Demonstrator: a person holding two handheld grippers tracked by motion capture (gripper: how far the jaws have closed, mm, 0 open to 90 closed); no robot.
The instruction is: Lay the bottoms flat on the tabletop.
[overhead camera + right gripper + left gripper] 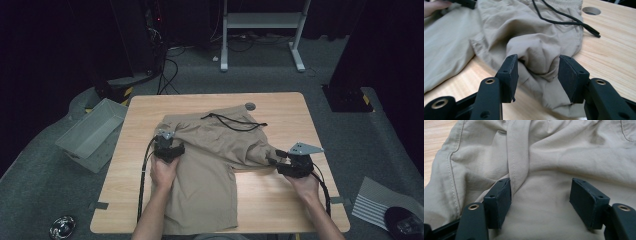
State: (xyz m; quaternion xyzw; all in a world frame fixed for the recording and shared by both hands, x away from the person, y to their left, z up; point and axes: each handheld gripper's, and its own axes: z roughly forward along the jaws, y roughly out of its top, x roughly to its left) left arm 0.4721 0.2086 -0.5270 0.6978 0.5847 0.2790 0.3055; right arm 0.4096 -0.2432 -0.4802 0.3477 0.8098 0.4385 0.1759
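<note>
Beige shorts [210, 150] lie spread on the wooden table [280, 200], with a black drawstring [232, 122] looped across the waistband at the far side. My left gripper [169, 150] rests on the shorts' left part, jaws wide apart. In the left gripper view the cloth [574, 157] lies flat under the gripper [540, 200], and a raised fold [517, 157] runs down to its left pad. My right gripper [274, 157] is at the shorts' right edge. Its open jaws [537, 75] stand either side of a bunched lump of cloth [536, 50], which lies loose between them.
A grey bin [92, 132] stands on the floor beside the table's left edge. A round cable hole [250, 106] sits near the table's far edge. Bare wood lies to the right of the shorts. A white desk frame [260, 30] stands farther back.
</note>
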